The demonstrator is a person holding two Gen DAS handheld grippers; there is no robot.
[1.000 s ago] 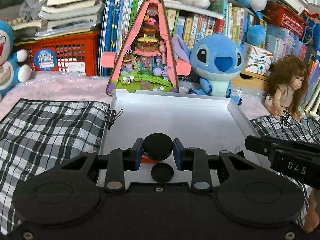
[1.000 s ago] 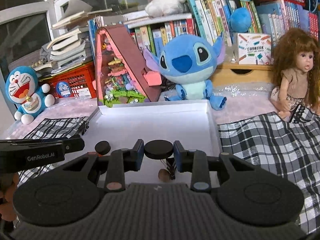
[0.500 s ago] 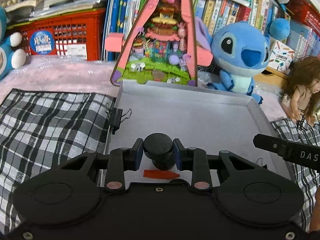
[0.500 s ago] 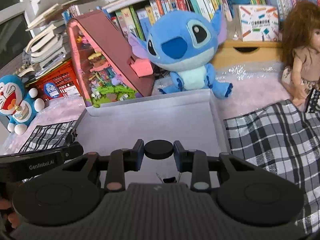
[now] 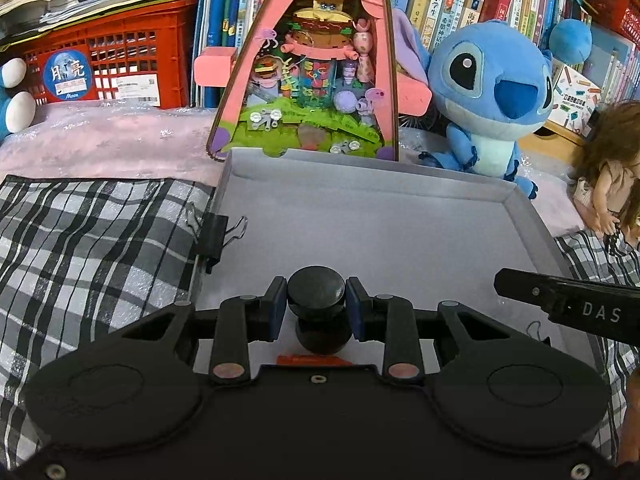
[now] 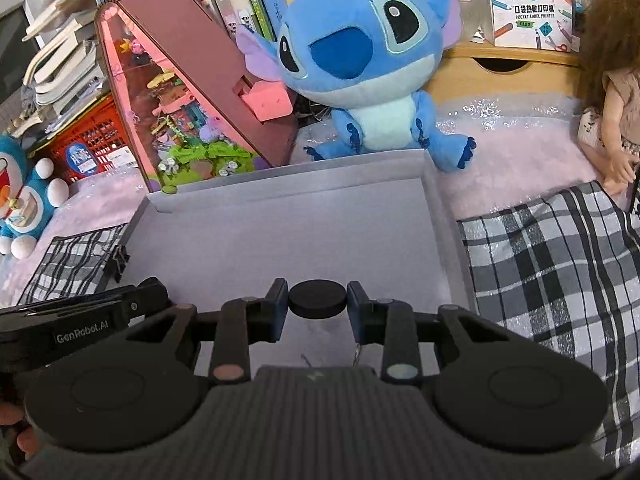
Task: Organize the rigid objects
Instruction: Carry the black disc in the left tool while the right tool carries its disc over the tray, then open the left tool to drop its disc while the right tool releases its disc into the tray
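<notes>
While both grippers are held low over the near end of the white tray (image 5: 400, 236), a black piece is pinched in each. In the left wrist view, a thick black disc (image 5: 316, 292) is clamped between the blue-padded fingers (image 5: 276, 308) of the left gripper (image 5: 316, 304), sitting squarely in the gap at the fingertips; a second dark round piece (image 5: 322, 338) is seen directly under it, and whether the two touch cannot be told. An orange strip (image 5: 312, 359) lies on the tray floor just behind that, half hidden by the gripper body. In the right wrist view, a flat black puck (image 6: 317, 303) is gripped edge-on between the fingers of the right gripper (image 6: 317, 306), level and centred in the gap, above the bare tray floor. Thin wire loops (image 6: 358, 354) are glimpsed on the tray below it.

Further out, a black binder clip (image 5: 214, 236) is fastened on the tray's left wall, and checked cloth (image 5: 92, 248) is spread on both sides of the tray. Beyond the far rim stand a pink triangular display house (image 5: 316, 76), a blue plush toy (image 6: 360, 68) and a doll (image 6: 612, 92), with books behind.
</notes>
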